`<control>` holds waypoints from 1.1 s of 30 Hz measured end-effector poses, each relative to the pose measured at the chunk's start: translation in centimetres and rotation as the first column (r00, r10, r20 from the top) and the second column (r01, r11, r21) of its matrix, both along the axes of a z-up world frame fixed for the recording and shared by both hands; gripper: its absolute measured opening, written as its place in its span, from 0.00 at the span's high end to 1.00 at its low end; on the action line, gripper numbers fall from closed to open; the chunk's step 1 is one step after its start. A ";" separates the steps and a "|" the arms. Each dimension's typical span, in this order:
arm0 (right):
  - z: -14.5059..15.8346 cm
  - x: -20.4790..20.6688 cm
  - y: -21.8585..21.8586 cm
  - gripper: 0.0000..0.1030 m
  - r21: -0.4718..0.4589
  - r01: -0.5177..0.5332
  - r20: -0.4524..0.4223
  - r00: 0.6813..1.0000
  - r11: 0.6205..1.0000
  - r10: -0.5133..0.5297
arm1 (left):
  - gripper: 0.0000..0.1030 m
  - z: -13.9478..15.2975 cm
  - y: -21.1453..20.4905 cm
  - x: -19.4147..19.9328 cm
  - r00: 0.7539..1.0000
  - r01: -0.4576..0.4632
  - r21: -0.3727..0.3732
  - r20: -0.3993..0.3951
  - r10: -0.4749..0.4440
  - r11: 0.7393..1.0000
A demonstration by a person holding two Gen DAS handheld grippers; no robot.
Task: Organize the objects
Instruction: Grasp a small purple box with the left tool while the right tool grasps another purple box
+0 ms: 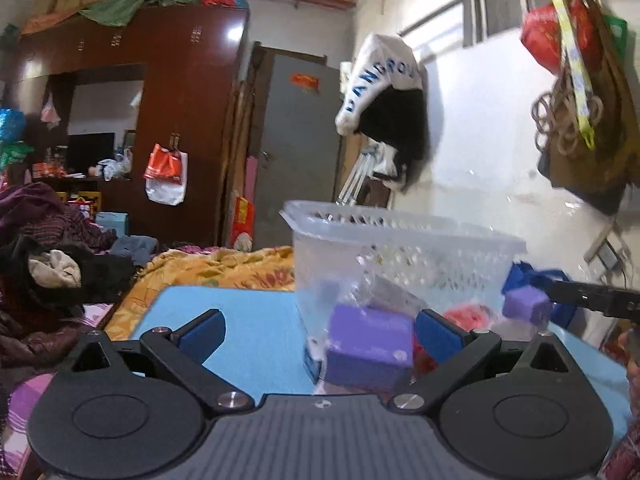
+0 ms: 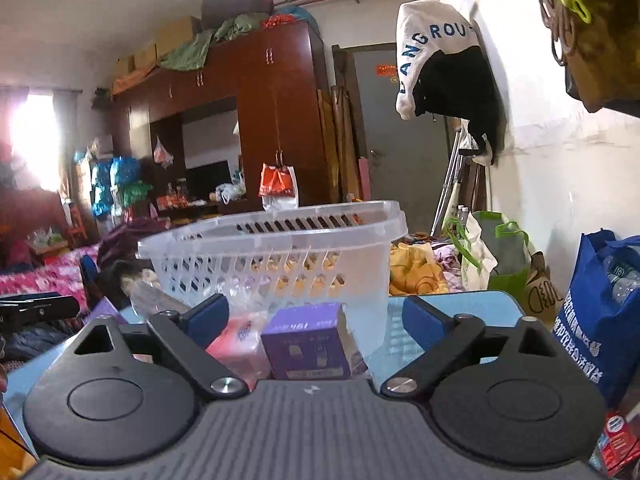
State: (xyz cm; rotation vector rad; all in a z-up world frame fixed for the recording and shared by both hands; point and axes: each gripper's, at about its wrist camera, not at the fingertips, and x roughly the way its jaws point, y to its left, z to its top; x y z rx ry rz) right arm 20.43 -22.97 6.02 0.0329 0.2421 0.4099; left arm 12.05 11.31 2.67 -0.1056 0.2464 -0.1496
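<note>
Clearly both tools, left tool (image 1: 320, 334) and right tool (image 2: 316, 318), are gaping empty before the light, stiff purple carton (image 2: 308, 346) sitting on the counter (image 2: 452, 312) against the basket (image 2: 280, 248), inviting a flat-sided pinch.

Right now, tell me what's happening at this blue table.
A person is tidying small items with two handheld grippers. Both the left gripper and the right gripper are open and hold nothing. A clear plastic basket stands on the blue table. In front of it lie a purple box and a pink tissue pack, not yet in the basket. The right gripper faces the purple box.
</note>
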 end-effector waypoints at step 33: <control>-2.7 -0.3 0.6 0.47 -0.006 0.031 -0.047 0.998 1.000 -0.031 | 0.44 -1.2 -2.2 1.2 0.997 0.003 0.117 -0.072 0.006 0.993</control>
